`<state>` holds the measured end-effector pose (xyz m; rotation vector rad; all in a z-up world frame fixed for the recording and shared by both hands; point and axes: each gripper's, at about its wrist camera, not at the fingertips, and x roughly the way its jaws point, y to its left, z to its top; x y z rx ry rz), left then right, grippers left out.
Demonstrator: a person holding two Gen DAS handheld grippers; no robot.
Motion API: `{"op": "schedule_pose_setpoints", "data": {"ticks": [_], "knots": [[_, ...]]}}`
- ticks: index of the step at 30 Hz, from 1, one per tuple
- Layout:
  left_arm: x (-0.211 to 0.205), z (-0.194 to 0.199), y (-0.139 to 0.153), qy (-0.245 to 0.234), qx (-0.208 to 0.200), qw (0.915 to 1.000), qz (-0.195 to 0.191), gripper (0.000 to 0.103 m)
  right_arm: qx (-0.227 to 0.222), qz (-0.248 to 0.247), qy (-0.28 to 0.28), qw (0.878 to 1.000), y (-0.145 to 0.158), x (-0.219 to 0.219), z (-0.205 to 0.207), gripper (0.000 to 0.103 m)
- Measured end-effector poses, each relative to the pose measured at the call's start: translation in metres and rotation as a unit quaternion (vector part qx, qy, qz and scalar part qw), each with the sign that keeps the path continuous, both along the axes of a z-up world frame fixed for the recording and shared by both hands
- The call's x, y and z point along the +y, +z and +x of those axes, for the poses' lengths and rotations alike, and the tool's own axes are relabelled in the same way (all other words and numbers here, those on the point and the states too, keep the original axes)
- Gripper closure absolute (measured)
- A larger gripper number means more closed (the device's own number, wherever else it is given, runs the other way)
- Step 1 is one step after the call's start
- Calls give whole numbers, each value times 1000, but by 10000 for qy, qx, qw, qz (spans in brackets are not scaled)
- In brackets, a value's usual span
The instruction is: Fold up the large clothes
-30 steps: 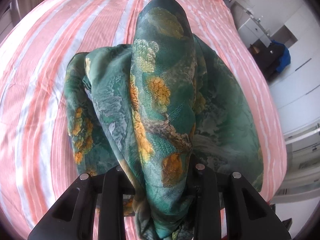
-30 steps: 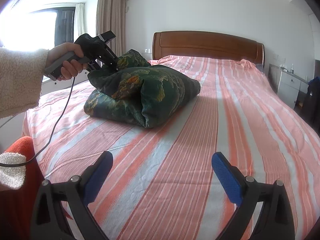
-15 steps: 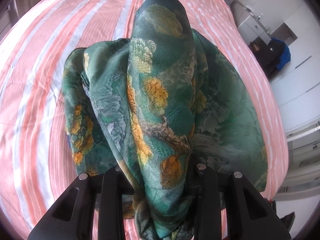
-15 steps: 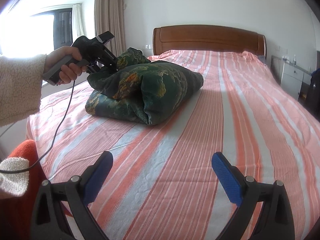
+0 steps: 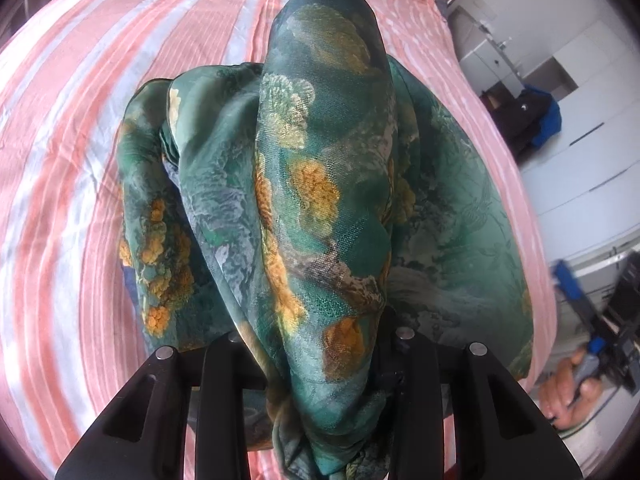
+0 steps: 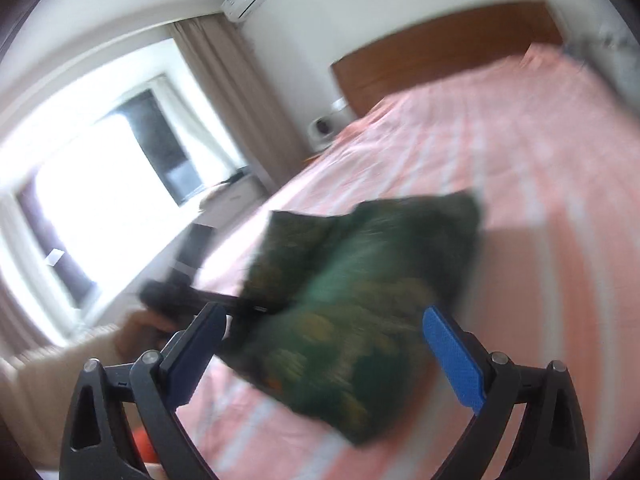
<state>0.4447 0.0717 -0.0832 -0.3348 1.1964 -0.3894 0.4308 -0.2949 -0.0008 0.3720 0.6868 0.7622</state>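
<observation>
A green garment with yellow flower print lies bundled on the pink striped bed. My left gripper is shut on a bunched fold of it, and the cloth hides the fingertips. In the right wrist view the garment is blurred and close in front. My right gripper is open and empty, with its blue pads on either side of the bundle's near end. The left gripper shows there at the garment's left side.
A wooden headboard stands at the far end of the bed. A window and curtain are on the left. White cabinets and dark and blue clothes stand past the bed's right edge.
My right gripper has swung fast toward the garment and tilted, so its view is blurred. It now shows at the right edge of the left wrist view. The left gripper has held its grip.
</observation>
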Motion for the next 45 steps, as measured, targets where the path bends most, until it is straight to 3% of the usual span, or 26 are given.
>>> {"op": "schedule_pose_setpoints", "data": {"ticks": [2,3,6,9,12,17,19,22,26,28,29,31,33,35,36,37,41,43,45], "knots": [[8,-5,-3,71,-39,9999,-135,69,832,289,492,9949,-27,27,36,7],[15,-8,-7,100,-68,9998,-159,69,1176,203,441,9919,-44,37,46,7],[32,-18,-24,209,-83,9988,-442,69,1415,-150,194,9896,-77,55,51,6],[47,-21,-34,359,-50,9956,-861,65,1132,-682,184,9911,-83,69,41,6],[58,-28,-23,346,-183,9938,-1037,61,1012,-1078,247,9887,-63,73,41,6],[62,-45,-3,161,-480,9954,-816,69,457,-785,95,9958,-9,42,27,6],[65,-54,7,223,-660,9946,-773,76,403,-750,198,9962,-4,38,18,6],[79,-66,21,326,-840,9926,-811,77,431,-664,128,9968,-7,25,1,6],[108,-66,0,560,-633,9952,-483,76,329,-596,316,9972,-5,34,-6,7],[121,-62,-24,755,-379,9947,-592,72,533,-490,590,9956,-19,43,8,7],[123,-61,-33,813,-283,9940,-674,71,869,-544,744,9919,-34,53,16,7],[127,-63,-41,842,-185,9923,-884,62,1217,-1090,659,9844,-66,70,30,7],[136,-68,-37,877,-176,9897,-1119,48,1021,-1423,554,9830,-68,77,29,6],[148,-76,-29,869,-208,9867,-1360,35,801,-1402,420,9860,-51,71,18,6],[156,-81,-24,907,-249,9863,-1353,22,719,-1314,360,9881,-42,65,15,6],[164,-88,-18,994,-321,9872,-1203,11,643,-1178,294,9905,-32,55,10,6],[190,-120,8,1214,-751,9875,-671,8,408,-944,-121,9946,-6,12,-11,5],[191,-141,25,1469,-1009,9840,-15,4,337,-1033,-430,9932,-4,-9,-24,3],[181,-152,41,1652,-1293,9749,745,2,324,-1221,-710,9894,-9,-23,-45,3]]}}
